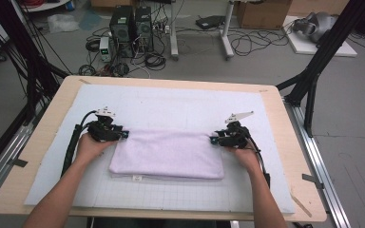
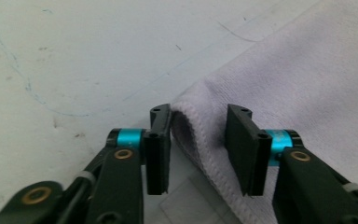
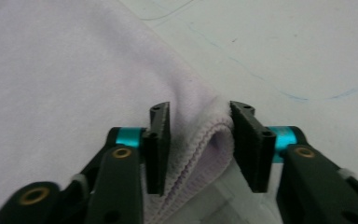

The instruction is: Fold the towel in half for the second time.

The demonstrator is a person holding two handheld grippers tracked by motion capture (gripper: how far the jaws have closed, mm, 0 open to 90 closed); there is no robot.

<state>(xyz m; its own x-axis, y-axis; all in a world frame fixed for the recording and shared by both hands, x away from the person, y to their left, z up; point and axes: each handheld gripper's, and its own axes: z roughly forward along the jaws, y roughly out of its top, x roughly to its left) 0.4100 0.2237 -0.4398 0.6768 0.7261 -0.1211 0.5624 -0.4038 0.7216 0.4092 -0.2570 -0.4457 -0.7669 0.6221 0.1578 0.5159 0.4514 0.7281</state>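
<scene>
Nearest to the person, the two forearms come in over the front edge of the counter [image 1: 52,137], which carries a white mat with a faint grid [image 1: 171,107]. On this mat lies a folded lavender towel [image 1: 167,154], a flat rectangle in the middle, with a small white label at its near edge.

The left tongs [image 1: 123,135] stand at the far left corner of the towel, the right tongs [image 1: 213,139] at the far right corner. In the left gripper view, the left tongs [image 2: 198,148] are spread, and the stitched corner fold rises between the jaws without being squeezed. In the right gripper view, the right tongs [image 3: 200,147] are also spread around the corner; the fold fills the gap and seems to touch one jaw, but I judge it is not yet pinched.

The towel looks light, soft and limp, so it will sag and drape when lifted. The doubled, hemmed corners are the best place to take hold, catching all layers together.

Behind the counter, computers and cables lie on the floor.
</scene>
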